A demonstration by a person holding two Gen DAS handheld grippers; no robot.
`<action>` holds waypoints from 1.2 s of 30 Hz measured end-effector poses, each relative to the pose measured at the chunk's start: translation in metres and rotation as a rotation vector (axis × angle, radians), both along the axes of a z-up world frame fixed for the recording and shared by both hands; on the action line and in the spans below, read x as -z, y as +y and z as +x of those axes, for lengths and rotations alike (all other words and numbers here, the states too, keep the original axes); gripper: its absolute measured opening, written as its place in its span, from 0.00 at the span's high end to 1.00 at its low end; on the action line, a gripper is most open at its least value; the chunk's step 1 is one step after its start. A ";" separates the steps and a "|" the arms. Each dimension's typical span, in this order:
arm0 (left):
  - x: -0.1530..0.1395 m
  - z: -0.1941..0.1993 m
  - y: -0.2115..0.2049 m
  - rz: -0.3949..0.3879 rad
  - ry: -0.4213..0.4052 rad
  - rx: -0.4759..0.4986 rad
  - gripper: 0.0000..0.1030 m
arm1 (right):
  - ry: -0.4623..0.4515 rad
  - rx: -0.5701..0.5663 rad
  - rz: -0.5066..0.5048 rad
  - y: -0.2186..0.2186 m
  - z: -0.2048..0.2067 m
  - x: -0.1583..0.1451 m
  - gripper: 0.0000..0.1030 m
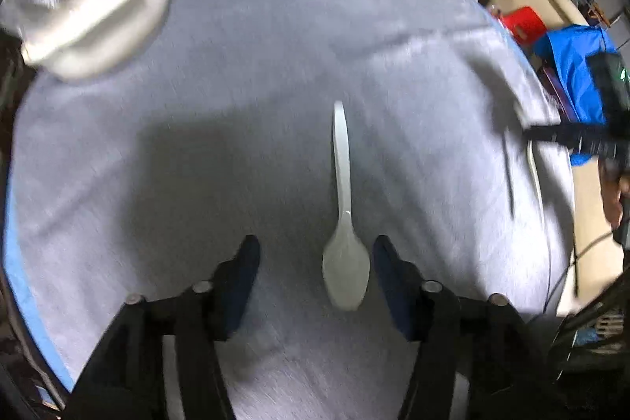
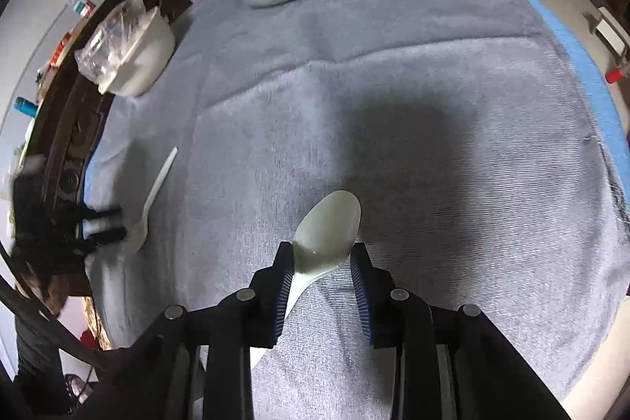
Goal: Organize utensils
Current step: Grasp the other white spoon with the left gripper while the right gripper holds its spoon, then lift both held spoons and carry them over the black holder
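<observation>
With 1 white spoon laid on the grey cloth below the spread-jawed left gripper, the right gripper pinches a 2nd spoon, not yet placed.

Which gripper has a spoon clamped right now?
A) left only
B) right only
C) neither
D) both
B: in the right wrist view the right gripper pinches a white plastic spoon at the base of its bowl, while in the left wrist view the left gripper stands open over another white plastic spoon lying flat on the grey cloth, pads clear of it.
</observation>
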State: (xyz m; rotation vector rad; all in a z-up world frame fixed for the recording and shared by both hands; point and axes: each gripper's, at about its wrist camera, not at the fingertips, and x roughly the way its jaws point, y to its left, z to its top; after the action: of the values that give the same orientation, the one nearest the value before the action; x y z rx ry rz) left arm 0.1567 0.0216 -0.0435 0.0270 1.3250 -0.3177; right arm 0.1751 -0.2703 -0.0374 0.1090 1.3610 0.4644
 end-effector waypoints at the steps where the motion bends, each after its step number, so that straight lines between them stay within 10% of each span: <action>1: -0.003 0.007 -0.004 0.001 -0.001 0.004 0.41 | 0.003 -0.002 0.000 0.001 0.000 0.001 0.69; 8: 0.028 0.065 -0.031 0.156 0.133 0.074 0.43 | 0.012 -0.003 0.001 0.002 0.000 0.005 0.69; 13: 0.038 0.089 -0.041 0.233 0.213 0.032 0.72 | 0.014 -0.037 -0.024 0.009 0.003 0.007 0.69; 15: 0.040 0.100 -0.045 0.229 0.254 0.009 0.90 | 0.017 -0.051 -0.034 0.013 0.004 0.008 0.69; 36: 0.014 0.015 0.087 -0.034 0.187 -0.347 0.90 | 0.016 -0.083 -0.092 0.043 0.015 0.022 0.69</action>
State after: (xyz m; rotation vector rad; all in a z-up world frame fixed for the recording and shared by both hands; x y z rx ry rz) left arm 0.1715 0.1088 -0.0575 -0.2647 1.4802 -0.0480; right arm 0.1898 -0.2269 -0.0596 -0.0192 1.4043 0.4700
